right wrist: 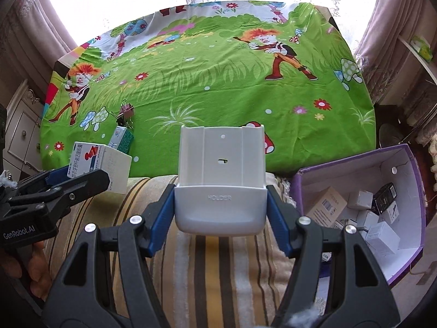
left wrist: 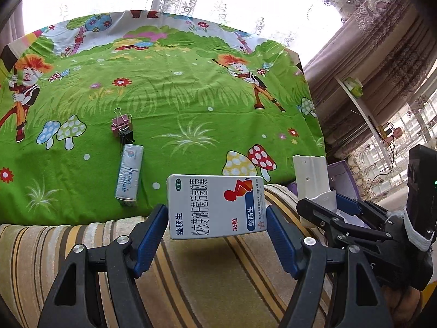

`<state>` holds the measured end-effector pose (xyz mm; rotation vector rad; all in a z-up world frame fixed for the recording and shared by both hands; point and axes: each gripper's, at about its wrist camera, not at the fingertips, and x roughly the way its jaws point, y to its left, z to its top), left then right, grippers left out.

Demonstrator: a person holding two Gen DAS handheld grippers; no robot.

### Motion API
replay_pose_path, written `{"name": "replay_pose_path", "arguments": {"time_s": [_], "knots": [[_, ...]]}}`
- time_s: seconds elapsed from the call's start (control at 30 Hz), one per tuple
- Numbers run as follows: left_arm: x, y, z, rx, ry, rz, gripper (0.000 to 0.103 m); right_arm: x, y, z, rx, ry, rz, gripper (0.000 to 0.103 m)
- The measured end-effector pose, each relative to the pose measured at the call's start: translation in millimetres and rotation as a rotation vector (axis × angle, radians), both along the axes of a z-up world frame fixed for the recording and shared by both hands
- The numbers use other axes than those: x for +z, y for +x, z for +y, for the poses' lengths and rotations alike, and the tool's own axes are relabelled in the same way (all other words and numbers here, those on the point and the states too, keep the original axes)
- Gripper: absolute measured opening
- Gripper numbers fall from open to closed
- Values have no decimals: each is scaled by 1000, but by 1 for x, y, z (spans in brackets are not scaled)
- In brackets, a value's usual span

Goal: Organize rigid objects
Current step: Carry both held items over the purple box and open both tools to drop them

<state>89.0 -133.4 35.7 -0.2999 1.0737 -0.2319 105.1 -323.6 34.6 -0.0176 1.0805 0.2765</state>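
My left gripper (left wrist: 217,218) is shut on a white and blue medicine box (left wrist: 215,205), held above the striped cushion near the table's front edge; the box also shows in the right wrist view (right wrist: 98,164). My right gripper (right wrist: 220,213) is shut on a white plastic holder (right wrist: 221,180), also seen from the left wrist (left wrist: 314,183). On the green cartoon cloth (left wrist: 177,95) lie a small pale carton (left wrist: 129,175) and pink and black binder clips (left wrist: 123,128).
A purple box (right wrist: 409,164) with several small cartons inside stands at the right, beside the table. A striped cushion (right wrist: 207,268) lies below both grippers. Curtains and a window stand behind the table. A white cabinet (right wrist: 21,136) is at the left.
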Motion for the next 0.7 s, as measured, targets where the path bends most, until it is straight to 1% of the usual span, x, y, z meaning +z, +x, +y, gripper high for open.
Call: {"name": "replay_pose_path", "arguments": {"time_s": [0.27,0.37,0.47,0.53,0.7], "knots": [[16,-5,-89,-203,12,-39,74,8,-18,-78,-155,-1,-23,67],[17,-6,-117,-266,11,-36,74,11,-25,-106,-214,-3,-33,67],[19,-7,-143,-322,8,-35,74,14,-29,-133,-276,-8,-46,67],[22,-9,-159,-355,12,-49,74,15,-32,-150,-316,-10,-54,67],[25,-6,-188,-400,18,-56,74,19,-40,-182,-385,-15,-73,67]]}}
